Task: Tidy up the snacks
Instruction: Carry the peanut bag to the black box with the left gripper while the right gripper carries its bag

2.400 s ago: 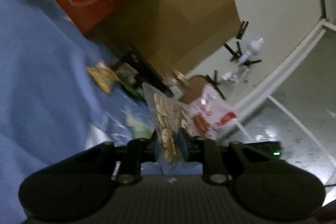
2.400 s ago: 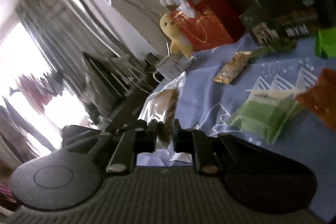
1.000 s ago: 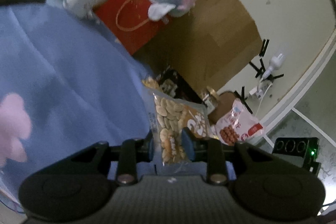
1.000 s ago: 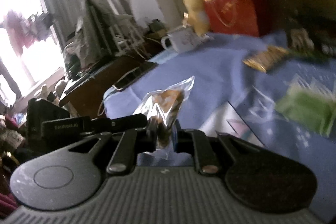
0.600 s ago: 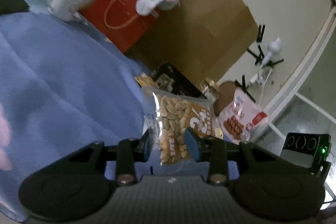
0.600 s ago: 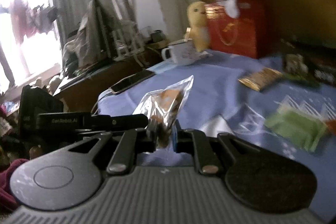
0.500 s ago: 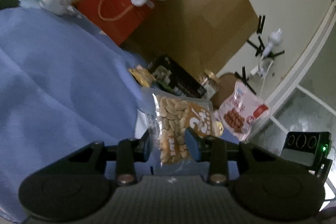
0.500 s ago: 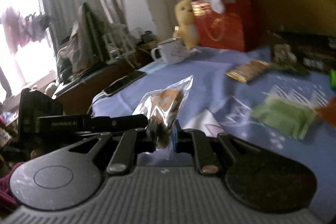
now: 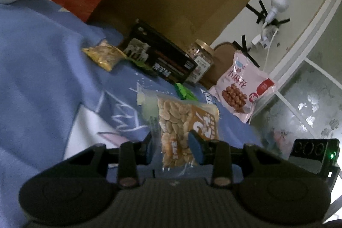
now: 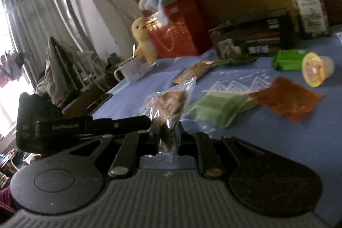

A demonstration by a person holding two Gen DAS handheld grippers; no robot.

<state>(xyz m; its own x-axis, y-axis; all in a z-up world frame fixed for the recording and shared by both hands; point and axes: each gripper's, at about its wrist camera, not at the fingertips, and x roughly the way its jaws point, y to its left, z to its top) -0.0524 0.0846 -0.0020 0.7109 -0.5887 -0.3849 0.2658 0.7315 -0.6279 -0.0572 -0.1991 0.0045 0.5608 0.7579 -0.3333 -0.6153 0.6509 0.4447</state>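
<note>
Both my grippers carry a snack packet above the blue cloth.

On the left wrist view, my left gripper (image 9: 172, 150) has its jaws a modest way apart with the peanut packet (image 9: 186, 131) between them, the blue pads (image 9: 195, 147) at its sides; whether they press it I cannot tell. Beyond lie a black box (image 9: 162, 59), a jar (image 9: 201, 59) and a pink bag (image 9: 241, 91). On the right wrist view, my right gripper (image 10: 167, 136) is nearly closed, pinching a clear snack packet (image 10: 168, 104) by its lower end, over the blue cloth (image 10: 277, 138), near a green packet (image 10: 215, 110) and an orange packet (image 10: 286, 99).
</note>
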